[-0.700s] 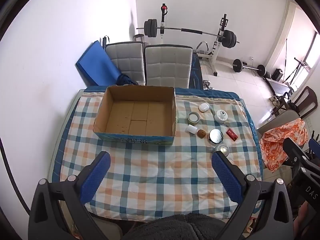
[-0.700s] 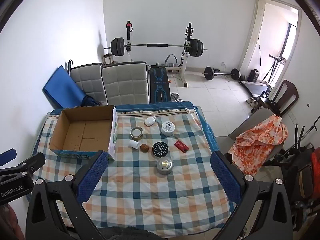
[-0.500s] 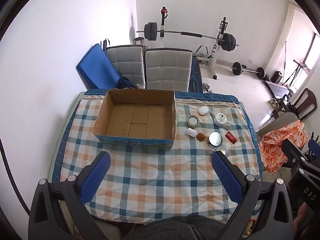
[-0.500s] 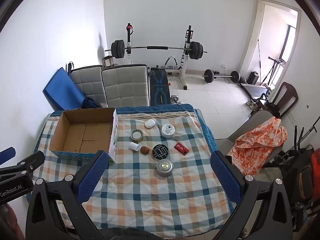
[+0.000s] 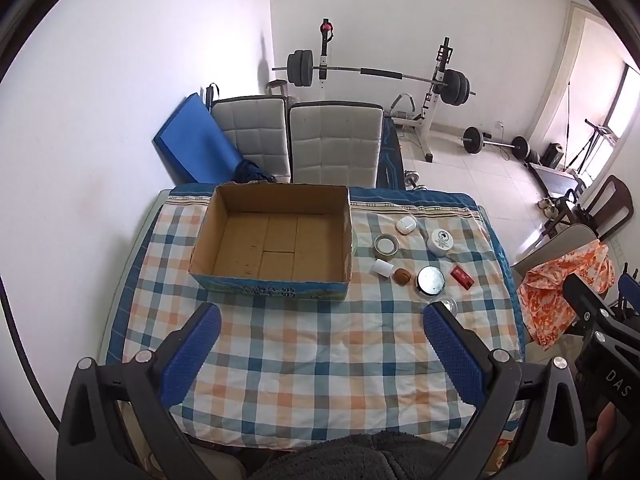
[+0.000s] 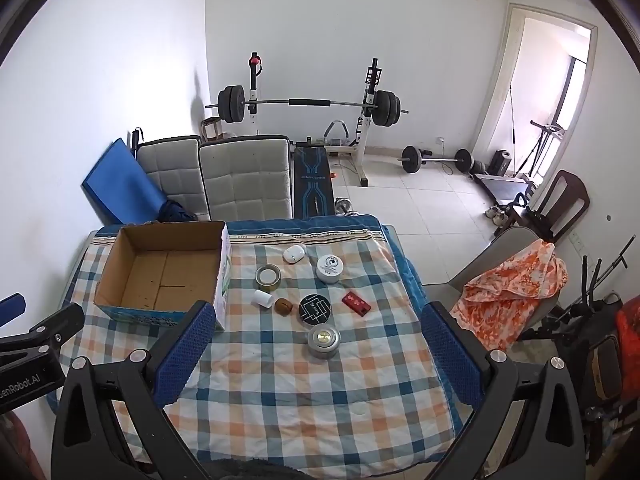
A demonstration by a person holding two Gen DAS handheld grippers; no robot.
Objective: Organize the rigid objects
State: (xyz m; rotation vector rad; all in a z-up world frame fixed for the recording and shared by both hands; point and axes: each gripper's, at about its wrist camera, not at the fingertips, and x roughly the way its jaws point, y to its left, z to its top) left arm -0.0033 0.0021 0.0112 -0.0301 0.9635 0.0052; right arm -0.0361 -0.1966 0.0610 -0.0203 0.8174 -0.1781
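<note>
Both views have been raised slightly; nothing is packed: cardboard box (image 6: 160,276) empty, left gripper (image 5: 320,354) and right gripper (image 6: 316,354) jaws wide apart.

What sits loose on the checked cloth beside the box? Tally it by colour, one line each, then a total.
White: 3, earbud case, round jar, small cylinder
Silver or metallic: 2, tape roll, round tin
Black: 1, round disc
Brown: 1, walnut-like lump
Red: 1, small flat box
Total: 8
</note>
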